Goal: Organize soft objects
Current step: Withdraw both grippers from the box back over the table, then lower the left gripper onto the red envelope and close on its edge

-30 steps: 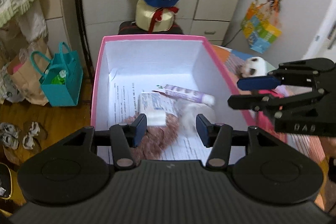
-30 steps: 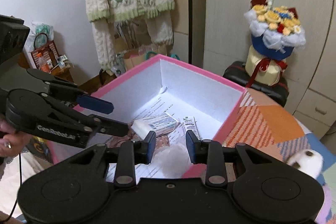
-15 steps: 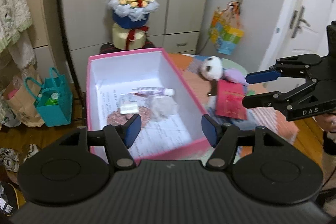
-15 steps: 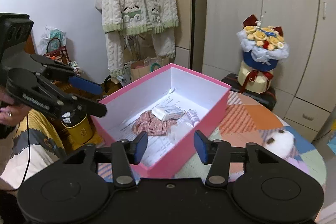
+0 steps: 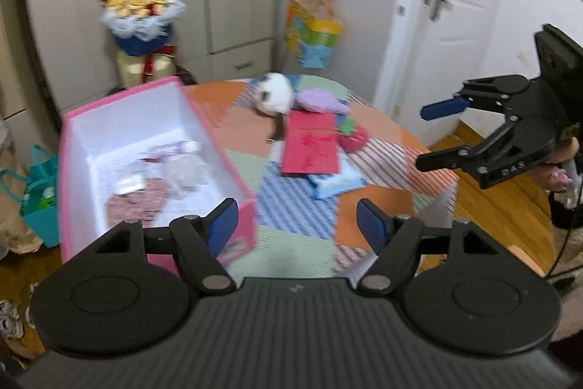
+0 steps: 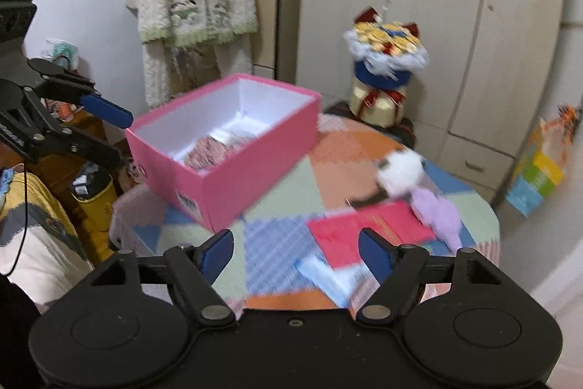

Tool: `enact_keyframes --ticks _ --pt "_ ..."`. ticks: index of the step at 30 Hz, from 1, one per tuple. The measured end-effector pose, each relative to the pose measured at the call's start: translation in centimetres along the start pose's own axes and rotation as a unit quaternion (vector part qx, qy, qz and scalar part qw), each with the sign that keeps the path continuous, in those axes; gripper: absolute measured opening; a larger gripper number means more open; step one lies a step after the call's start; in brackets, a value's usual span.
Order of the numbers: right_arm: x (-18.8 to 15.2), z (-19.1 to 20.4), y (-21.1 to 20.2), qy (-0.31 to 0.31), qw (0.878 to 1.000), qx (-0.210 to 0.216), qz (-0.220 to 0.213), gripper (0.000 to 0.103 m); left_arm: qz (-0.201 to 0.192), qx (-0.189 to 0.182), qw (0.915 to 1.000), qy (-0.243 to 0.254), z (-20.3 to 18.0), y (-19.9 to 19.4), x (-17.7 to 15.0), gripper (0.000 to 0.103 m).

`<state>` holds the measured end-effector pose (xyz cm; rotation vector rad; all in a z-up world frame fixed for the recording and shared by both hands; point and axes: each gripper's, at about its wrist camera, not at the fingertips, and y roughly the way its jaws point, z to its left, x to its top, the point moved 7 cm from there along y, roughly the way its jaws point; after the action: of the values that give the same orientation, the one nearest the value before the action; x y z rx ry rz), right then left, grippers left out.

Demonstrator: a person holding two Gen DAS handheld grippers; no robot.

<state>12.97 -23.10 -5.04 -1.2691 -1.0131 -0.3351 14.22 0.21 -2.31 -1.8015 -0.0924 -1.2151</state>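
A: Starting at nine o'clock in our left wrist view, we see the pink box (image 5: 233, 166) on the patchwork table (image 5: 291, 206), with a reddish patterned cloth (image 5: 140, 203), a small white packet (image 5: 128, 184), a crumpled clear bag (image 5: 184, 170) and a tube (image 5: 175, 146) inside it.

B: At twelve o'clock lies the white plush toy (image 5: 274, 93), with a lilac soft piece (image 5: 320, 100) touching it on the right. Just below those we see the red envelope (image 5: 311, 143) and, partly under its lower edge, a light blue packet (image 5: 337, 185).

A: Our left gripper (image 5: 297, 225) hangs above the table's near edge, fingers spread wide with nothing between them.

B: At three o'clock our right gripper (image 5: 433, 133) is off the table's side, its fingers released too, gripping nothing.

A: In the right wrist view the box sits at ten o'clock, the plush at two o'clock, well apart from it. Both views are blurred.
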Motion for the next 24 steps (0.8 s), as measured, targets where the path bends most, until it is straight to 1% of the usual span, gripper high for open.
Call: enact_keyframes --ticks 4,10,17,20,24 --pt "-2.4 -1.8 -0.5 0.019 1.0 -0.008 0.01 0.081 0.024 -0.032 0.9992 0.011 -2.8 2.7 -0.1 0.071" --pt "-4.9 -5.2 -0.5 0.049 0.999 -0.01 0.016 0.081 0.057 -0.063 0.9963 0.009 -5.4 6.6 0.0 0.071" --pt "-6.6 -8.2 1.2 0.061 0.998 -0.013 0.014 0.081 0.071 -0.064 0.9951 -0.025 -6.0 11.1 0.9 0.071" --pt "-6.7 -9.2 2.1 0.064 0.998 -0.01 0.015 0.081 0.074 -0.059 0.9946 -0.043 -5.6 12.8 1.3 0.071" --pt "-6.4 -10.5 3.1 0.058 0.998 -0.009 0.005 0.081 0.072 -0.044 0.9942 -0.066 -4.7 15.1 2.0 0.071"
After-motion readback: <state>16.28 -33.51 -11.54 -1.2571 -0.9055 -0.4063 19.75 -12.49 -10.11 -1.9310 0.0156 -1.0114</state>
